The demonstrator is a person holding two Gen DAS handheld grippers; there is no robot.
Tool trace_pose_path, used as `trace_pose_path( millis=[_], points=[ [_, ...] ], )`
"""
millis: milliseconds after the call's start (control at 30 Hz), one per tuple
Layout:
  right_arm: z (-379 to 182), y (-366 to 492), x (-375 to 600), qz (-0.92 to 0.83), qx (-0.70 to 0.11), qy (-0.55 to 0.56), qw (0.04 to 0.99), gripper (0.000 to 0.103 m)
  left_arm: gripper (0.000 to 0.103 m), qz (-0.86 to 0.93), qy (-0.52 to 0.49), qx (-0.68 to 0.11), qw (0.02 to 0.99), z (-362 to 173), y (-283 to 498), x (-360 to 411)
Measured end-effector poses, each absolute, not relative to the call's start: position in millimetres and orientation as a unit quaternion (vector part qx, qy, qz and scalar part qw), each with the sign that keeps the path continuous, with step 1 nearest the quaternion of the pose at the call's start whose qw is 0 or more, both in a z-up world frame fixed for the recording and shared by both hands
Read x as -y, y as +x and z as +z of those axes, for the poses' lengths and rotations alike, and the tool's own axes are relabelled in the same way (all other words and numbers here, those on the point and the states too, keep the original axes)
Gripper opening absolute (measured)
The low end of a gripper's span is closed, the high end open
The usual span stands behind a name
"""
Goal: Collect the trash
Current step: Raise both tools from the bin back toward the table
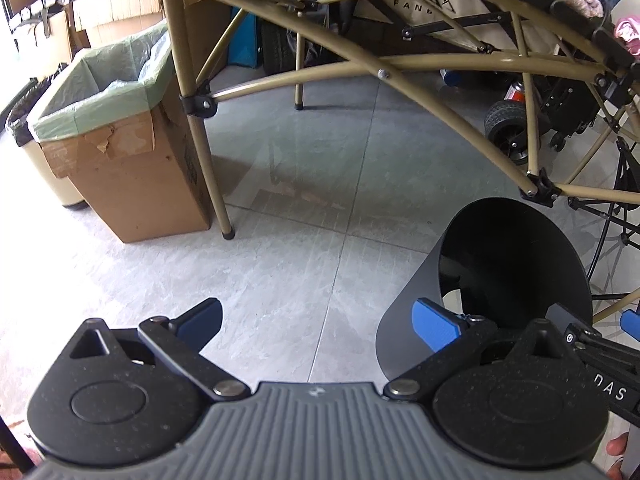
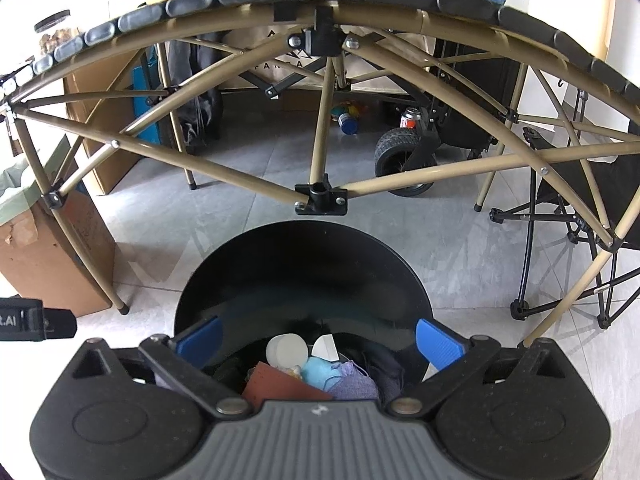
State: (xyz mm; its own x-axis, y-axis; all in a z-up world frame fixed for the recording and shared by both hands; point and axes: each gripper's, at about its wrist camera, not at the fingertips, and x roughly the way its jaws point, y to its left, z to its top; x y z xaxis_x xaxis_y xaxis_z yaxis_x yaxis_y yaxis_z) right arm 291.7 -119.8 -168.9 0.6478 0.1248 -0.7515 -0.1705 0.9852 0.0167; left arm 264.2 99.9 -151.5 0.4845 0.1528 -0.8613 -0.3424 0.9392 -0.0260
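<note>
**Bin loaded, nothing in either claw**

Your right gripper (image 2: pixel 318 338) hangs directly over the black trash bin (image 2: pixel 304 272), fingers spread wide with nothing between them. Inside the bin you can see a white round lid or cup (image 2: pixel 287 350), a pale blue wad (image 2: pixel 318 372), a purple cloth (image 2: pixel 354 384) and a reddish-brown card (image 2: pixel 280 386), so a fair share of the trash looks already gathered.

Your left gripper (image 1: pixel 320 320) is also spread and empty, held over bare grey floor tiles (image 1: pixel 280 240) just left of the same black bin (image 1: pixel 516 264). No loose litter shows on the floor nearby. A cardboard box lined with a green bag (image 1: pixel 120 136) stands by the folding table's leg (image 1: pixel 208 168); judging from that, what is left is probably emptying the bin there, or hunting for more scraps beyond view
</note>
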Motion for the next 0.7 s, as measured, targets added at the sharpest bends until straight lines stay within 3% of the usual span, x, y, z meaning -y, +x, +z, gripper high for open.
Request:
trace_pose_path(
  millis=[700],
  points=[
    [-108,264,147,0.102,-0.353,0.013,0.930,0.103,0.103,0.125,-0.078,-0.363,0.920,-81,244,-67]
  ],
)
